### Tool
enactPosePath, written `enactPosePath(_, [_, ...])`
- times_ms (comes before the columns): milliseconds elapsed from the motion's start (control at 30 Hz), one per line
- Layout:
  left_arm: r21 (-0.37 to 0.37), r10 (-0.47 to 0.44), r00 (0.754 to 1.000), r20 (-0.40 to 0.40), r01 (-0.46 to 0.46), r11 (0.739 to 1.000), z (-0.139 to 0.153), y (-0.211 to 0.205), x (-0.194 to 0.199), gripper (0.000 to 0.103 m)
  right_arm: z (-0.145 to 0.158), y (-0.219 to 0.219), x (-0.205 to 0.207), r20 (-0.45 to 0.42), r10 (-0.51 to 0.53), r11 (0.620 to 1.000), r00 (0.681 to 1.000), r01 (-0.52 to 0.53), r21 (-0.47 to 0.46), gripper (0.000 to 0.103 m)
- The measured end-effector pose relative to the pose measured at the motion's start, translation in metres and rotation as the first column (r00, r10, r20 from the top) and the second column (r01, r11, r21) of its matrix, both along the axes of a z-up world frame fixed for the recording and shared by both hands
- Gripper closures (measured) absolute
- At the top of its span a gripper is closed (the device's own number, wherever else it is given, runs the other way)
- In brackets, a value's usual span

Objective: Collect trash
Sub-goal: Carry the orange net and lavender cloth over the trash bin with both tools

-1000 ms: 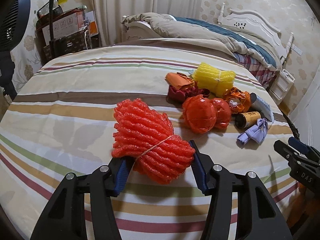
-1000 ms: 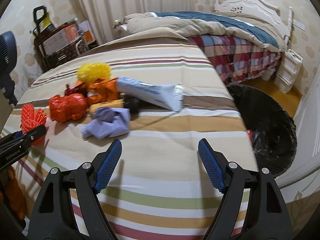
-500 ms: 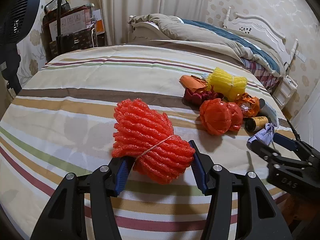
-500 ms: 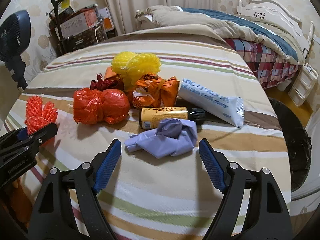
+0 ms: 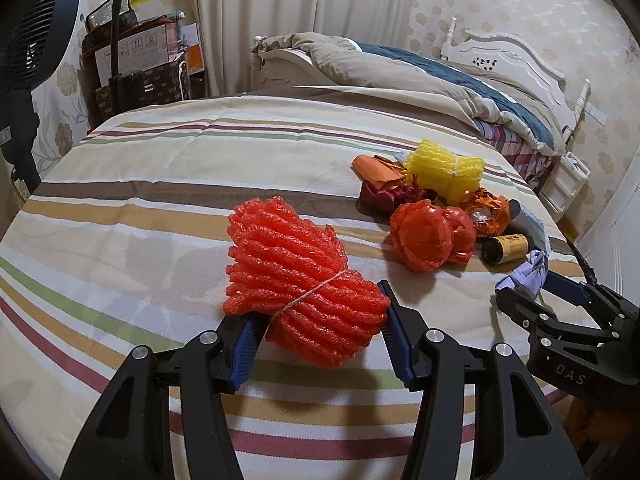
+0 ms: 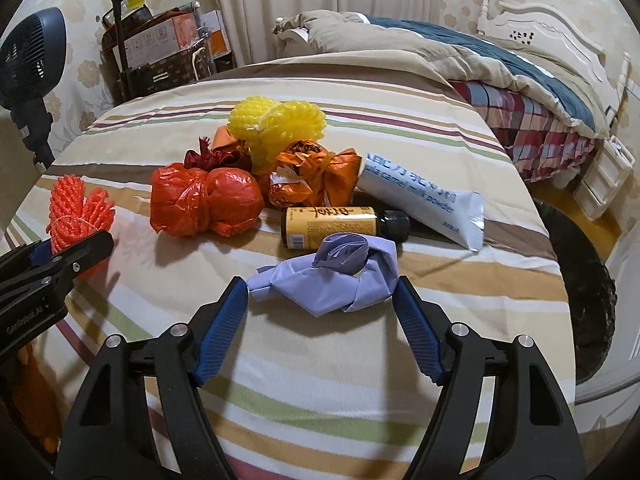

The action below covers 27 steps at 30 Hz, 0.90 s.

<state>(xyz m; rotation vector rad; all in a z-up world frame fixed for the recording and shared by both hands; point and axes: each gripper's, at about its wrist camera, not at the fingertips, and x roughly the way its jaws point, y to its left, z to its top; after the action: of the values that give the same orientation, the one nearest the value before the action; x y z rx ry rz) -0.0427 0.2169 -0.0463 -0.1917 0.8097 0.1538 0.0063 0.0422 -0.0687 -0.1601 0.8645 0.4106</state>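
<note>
My left gripper [image 5: 316,316] is shut on a red foam net bundle [image 5: 296,272] tied with string, which rests on the striped bed cover [image 5: 160,208]. In the right wrist view that bundle [image 6: 76,212] shows at the far left behind the left gripper [image 6: 56,264]. My right gripper [image 6: 320,296] straddles a crumpled lilac bag [image 6: 340,276] lying on the cover. Its jaws are closing, with the blue pads [image 6: 224,320] at the bag's two ends and not squeezing it. The left wrist view has the right gripper [image 5: 532,296] at the right edge by the lilac bag [image 5: 528,276].
Behind the lilac bag lie a yellow-labelled brown bottle [image 6: 332,224], a white tube [image 6: 424,204], an orange-red plastic bag [image 6: 204,204], an orange wrapper [image 6: 316,176] and a yellow foam net [image 6: 276,124]. A black-lined bin [image 6: 580,280] stands right of the bed. A fan [image 6: 28,52] is far left.
My right gripper swung left from the bed's bare side to the trash pile, came up around the lilac bag, and its jaws narrowed. The left gripper kept its hold on the red net.
</note>
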Motion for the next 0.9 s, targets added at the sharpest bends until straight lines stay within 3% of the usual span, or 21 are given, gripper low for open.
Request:
enactPosePath(500, [0.000,-0.105,0.993,0.049,0.105,0.994,0.014,-0.047,-0.001,0.049,0.016,-0.059,-0.007,0.042,-0.115,0.993,0.992,0.114,0.034,0.030])
enactPosePath(900, [0.003,-0.260,0.962,0.086,0.261,0.965,0.026,-0.120,0.024,0.049,0.026,-0.132,0.008,0.088,-0.267,0.963,0.960,0.264,0.044,0.030])
